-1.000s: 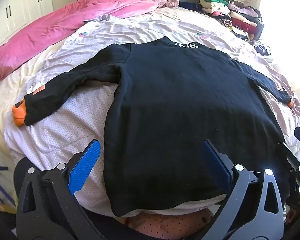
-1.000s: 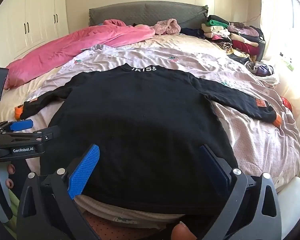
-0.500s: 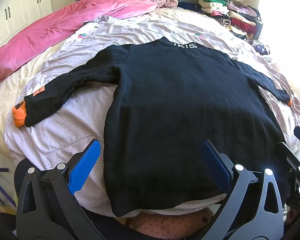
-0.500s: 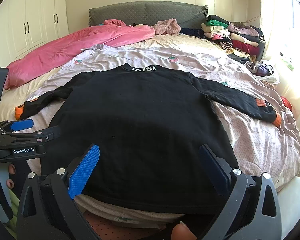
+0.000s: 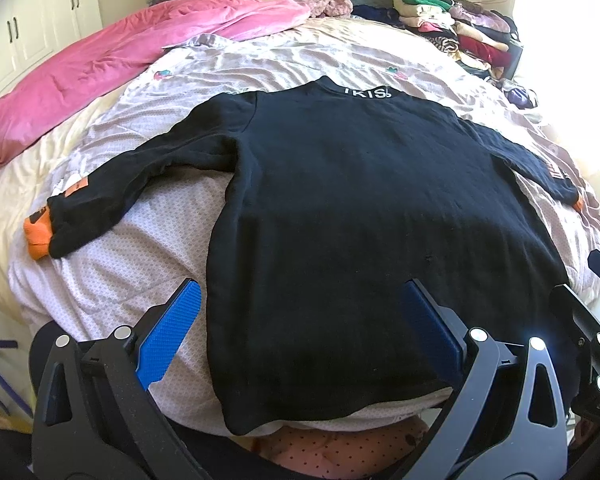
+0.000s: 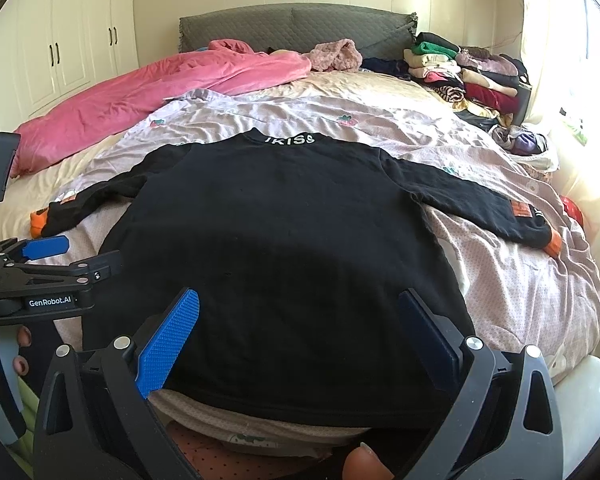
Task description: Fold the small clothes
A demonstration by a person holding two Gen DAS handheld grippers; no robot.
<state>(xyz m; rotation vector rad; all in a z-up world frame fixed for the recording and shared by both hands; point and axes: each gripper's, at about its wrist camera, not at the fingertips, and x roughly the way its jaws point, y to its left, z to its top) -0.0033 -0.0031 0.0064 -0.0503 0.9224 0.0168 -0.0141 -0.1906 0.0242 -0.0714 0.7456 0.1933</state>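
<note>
A black long-sleeved sweater (image 5: 360, 208) with orange cuffs lies spread flat on the bed, collar away from me, both sleeves stretched out to the sides; it also shows in the right wrist view (image 6: 284, 240). My left gripper (image 5: 300, 332) is open and empty, hovering above the sweater's hem near its left edge. My right gripper (image 6: 298, 334) is open and empty above the hem, more to the right. The left gripper also shows from the side in the right wrist view (image 6: 56, 258).
A pink duvet (image 6: 148, 96) lies along the far left of the bed. A stack of folded clothes (image 6: 468, 76) sits at the far right by the grey headboard (image 6: 296, 26). White wardrobes (image 6: 56, 44) stand at the left. A pale floral quilt (image 5: 260, 64) covers the bed.
Both grippers stayed open and nearly still; the left wrist view shifted slightly. The sweater has not moved.
</note>
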